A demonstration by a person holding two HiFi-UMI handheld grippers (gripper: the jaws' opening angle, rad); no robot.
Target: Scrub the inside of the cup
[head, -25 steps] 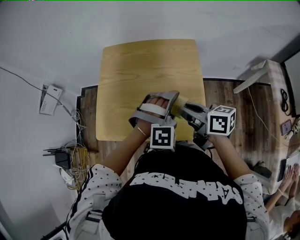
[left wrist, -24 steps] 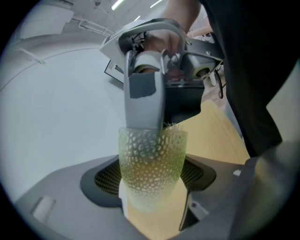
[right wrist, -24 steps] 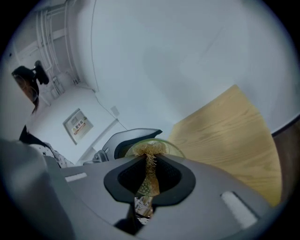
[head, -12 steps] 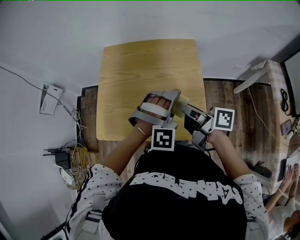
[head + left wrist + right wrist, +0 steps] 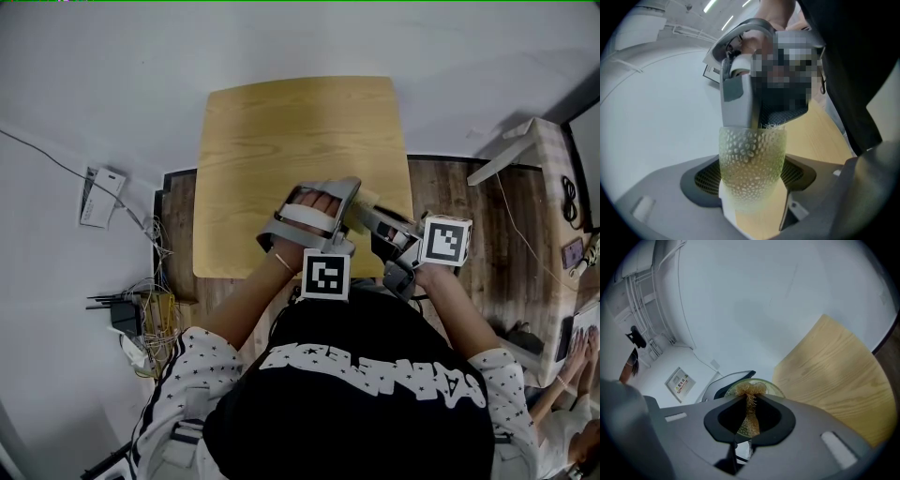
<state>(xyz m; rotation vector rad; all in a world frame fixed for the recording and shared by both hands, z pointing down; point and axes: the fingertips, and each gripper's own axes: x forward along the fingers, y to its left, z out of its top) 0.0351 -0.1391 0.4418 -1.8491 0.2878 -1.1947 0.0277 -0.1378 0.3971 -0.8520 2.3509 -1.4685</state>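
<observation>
A pale green dimpled glass cup (image 5: pixel 750 159) lies on its side between the jaws of my left gripper (image 5: pixel 752 190), which is shut on it near the base. In the head view the cup (image 5: pixel 367 200) shows over the near edge of the wooden table (image 5: pixel 300 141). My right gripper (image 5: pixel 749 416) is shut on a brown fibrous scrubber (image 5: pixel 750 390), whose tuft is pushed into the cup's mouth (image 5: pixel 772 387). From the left gripper view, the right gripper's grey finger (image 5: pixel 736 101) meets the rim, with bristles showing there. The cup's inside is mostly hidden.
Both grippers hover close to my body over the table's front edge. A white box (image 5: pixel 98 199) and a tangle of cables with a router (image 5: pixel 131 319) lie on the floor at left. A light wooden bench (image 5: pixel 553 187) and another person's hands (image 5: pixel 581 347) are at right.
My right gripper has twisted slightly and shifted back and forth with the scrubber at the cup's mouth. The left gripper and cup have stayed in place.
</observation>
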